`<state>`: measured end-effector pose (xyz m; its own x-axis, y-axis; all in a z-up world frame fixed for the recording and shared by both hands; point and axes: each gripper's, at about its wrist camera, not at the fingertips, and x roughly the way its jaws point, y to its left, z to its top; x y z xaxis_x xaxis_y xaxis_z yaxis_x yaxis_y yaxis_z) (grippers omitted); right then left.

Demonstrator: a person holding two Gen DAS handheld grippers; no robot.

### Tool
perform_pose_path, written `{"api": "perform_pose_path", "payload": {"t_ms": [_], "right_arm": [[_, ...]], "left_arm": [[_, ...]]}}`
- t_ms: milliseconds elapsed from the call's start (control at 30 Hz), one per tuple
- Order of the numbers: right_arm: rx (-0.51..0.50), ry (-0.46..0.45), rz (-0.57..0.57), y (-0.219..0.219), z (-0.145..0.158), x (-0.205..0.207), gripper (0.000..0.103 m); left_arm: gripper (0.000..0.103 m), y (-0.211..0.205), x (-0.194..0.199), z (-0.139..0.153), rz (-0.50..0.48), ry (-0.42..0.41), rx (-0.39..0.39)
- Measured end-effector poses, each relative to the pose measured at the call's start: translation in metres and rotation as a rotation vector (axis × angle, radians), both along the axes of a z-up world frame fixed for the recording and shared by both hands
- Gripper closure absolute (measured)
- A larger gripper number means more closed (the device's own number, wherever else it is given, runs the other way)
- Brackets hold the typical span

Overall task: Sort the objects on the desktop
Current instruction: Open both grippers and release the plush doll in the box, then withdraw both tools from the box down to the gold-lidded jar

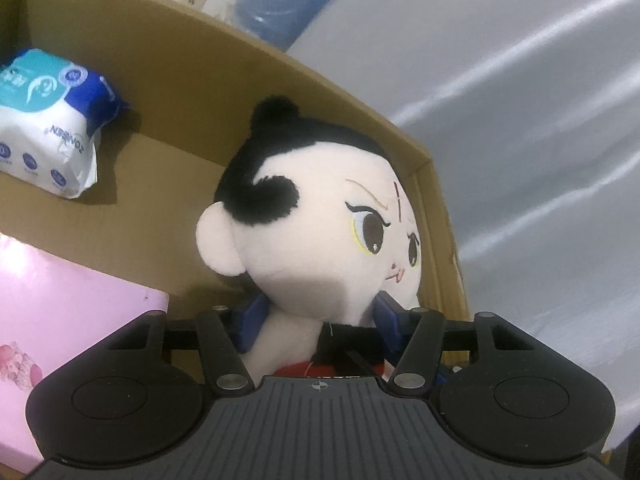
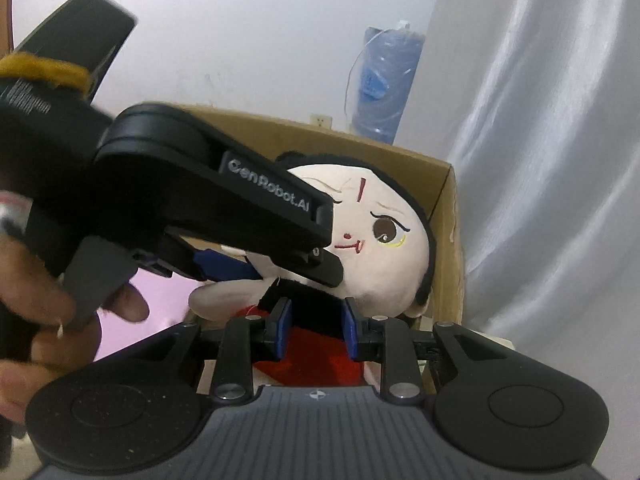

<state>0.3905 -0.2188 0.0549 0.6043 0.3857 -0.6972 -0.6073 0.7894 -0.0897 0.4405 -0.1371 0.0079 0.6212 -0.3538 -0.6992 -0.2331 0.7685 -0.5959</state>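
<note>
A plush doll [image 1: 320, 236] with a pale face, black hair and a red and black outfit is held inside an open cardboard box [image 1: 192, 64]. My left gripper [image 1: 320, 320] is shut on the doll's neck, blue pads on each side. In the right wrist view the doll [image 2: 380, 240] lies tilted, the left gripper crossing over its face. My right gripper [image 2: 316, 328] is shut on the doll's red and black body, blue pads [image 2: 285, 326] pressing both sides.
A white and blue tissue pack [image 1: 52, 120] leans against the box's far wall. A pink box [image 1: 68, 320] lies inside at left. A white curtain [image 1: 540, 140] hangs right of the cardboard box. A blue water jug [image 2: 386, 80] stands behind it.
</note>
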Motion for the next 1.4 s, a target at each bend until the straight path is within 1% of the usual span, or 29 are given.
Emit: {"api": "perform_pose_path", "payload": {"t_ms": [100, 167, 200, 300, 367, 400, 433, 467, 500, 533, 567, 600, 633, 667, 733, 800, 833, 867, 900, 967, 1100, 1133, 1200, 1267, 1400], "right_arm": [[-0.003, 0.003, -0.001, -0.001, -0.002, -0.001, 0.074], [0.009, 0.007, 0.003, -0.003, -0.002, -0.001, 0.074], [0.019, 0.005, 0.004, -0.005, -0.001, -0.002, 0.074], [0.05, 0.01, -0.003, -0.013, 0.002, -0.006, 0.073], [0.085, -0.001, -0.013, -0.02, 0.007, -0.011, 0.073], [0.103, -0.007, -0.017, -0.025, 0.01, -0.012, 0.073], [0.127, -0.019, -0.019, -0.029, 0.014, -0.017, 0.073], [0.15, -0.028, -0.02, -0.036, 0.017, -0.019, 0.073], [0.177, -0.036, -0.02, -0.04, 0.022, -0.023, 0.073], [0.204, -0.041, -0.011, -0.044, 0.026, -0.029, 0.073], [0.233, -0.046, 0.0, -0.047, 0.03, -0.035, 0.073], [0.26, -0.05, 0.015, -0.049, 0.035, -0.041, 0.073], [0.284, -0.056, 0.033, -0.05, 0.04, -0.048, 0.073], [0.314, -0.061, 0.05, -0.052, 0.044, -0.057, 0.073], [0.371, -0.056, 0.094, -0.05, 0.053, -0.074, 0.073], [0.416, -0.032, 0.151, -0.046, 0.058, -0.09, 0.073], [0.434, -0.019, 0.171, -0.045, 0.059, -0.099, 0.073], [0.45, -0.007, 0.194, -0.042, 0.059, -0.108, 0.073], [0.463, 0.0, 0.213, -0.038, 0.06, -0.118, 0.073], [0.485, 0.009, 0.258, -0.029, 0.056, -0.134, 0.073], [0.5, 0.041, 0.327, -0.013, 0.046, -0.163, 0.073], [0.499, 0.047, 0.337, -0.008, 0.043, -0.169, 0.073], [0.494, 0.058, 0.35, -0.001, 0.035, -0.179, 0.073], [0.483, 0.074, 0.358, 0.006, 0.028, -0.189, 0.073], [0.442, 0.104, 0.379, 0.019, 0.015, -0.208, 0.073]], "left_arm": [[0.045, -0.002, 0.003, -0.005, 0.029, 0.028, -0.038], [0.039, -0.005, 0.004, -0.005, 0.017, 0.034, -0.045], [0.039, -0.006, 0.003, -0.005, 0.011, 0.029, -0.048], [0.032, -0.003, -0.013, 0.002, 0.02, -0.003, -0.062], [0.03, 0.001, -0.026, 0.014, 0.013, -0.024, -0.055], [0.03, 0.015, -0.032, 0.022, 0.015, -0.042, -0.044], [0.029, 0.036, -0.049, 0.028, 0.021, -0.073, -0.027], [0.029, 0.07, -0.064, 0.042, 0.021, -0.103, 0.0], [0.029, 0.079, -0.084, 0.055, 0.026, -0.14, 0.037], [0.029, 0.08, -0.081, 0.062, 0.031, -0.181, 0.081], [0.029, 0.071, -0.098, 0.074, 0.034, -0.219, 0.12], [0.029, 0.081, -0.106, 0.08, 0.039, -0.26, 0.151], [0.029, 0.091, -0.116, 0.09, 0.043, -0.296, 0.169], [0.028, 0.101, -0.14, 0.104, 0.048, -0.335, 0.174], [0.027, 0.107, -0.165, 0.11, 0.052, -0.399, 0.189], [0.027, 0.107, -0.197, 0.103, 0.047, -0.457, 0.216], [0.027, 0.113, -0.217, 0.101, 0.05, -0.47, 0.234], [0.026, 0.111, -0.228, 0.096, 0.057, -0.483, 0.252], [0.026, 0.111, -0.24, 0.091, 0.059, -0.484, 0.276], [0.026, 0.114, -0.272, 0.092, 0.09, -0.487, 0.314], [0.026, 0.118, -0.316, 0.068, 0.152, -0.486, 0.375], [0.025, 0.119, -0.327, 0.061, 0.169, -0.489, 0.379], [0.025, 0.122, -0.344, 0.048, 0.166, -0.488, 0.382], [0.025, 0.124, -0.361, 0.035, 0.171, -0.506, 0.385], [0.025, 0.129, -0.373, 0.008, 0.188, -0.474, 0.403]]}}
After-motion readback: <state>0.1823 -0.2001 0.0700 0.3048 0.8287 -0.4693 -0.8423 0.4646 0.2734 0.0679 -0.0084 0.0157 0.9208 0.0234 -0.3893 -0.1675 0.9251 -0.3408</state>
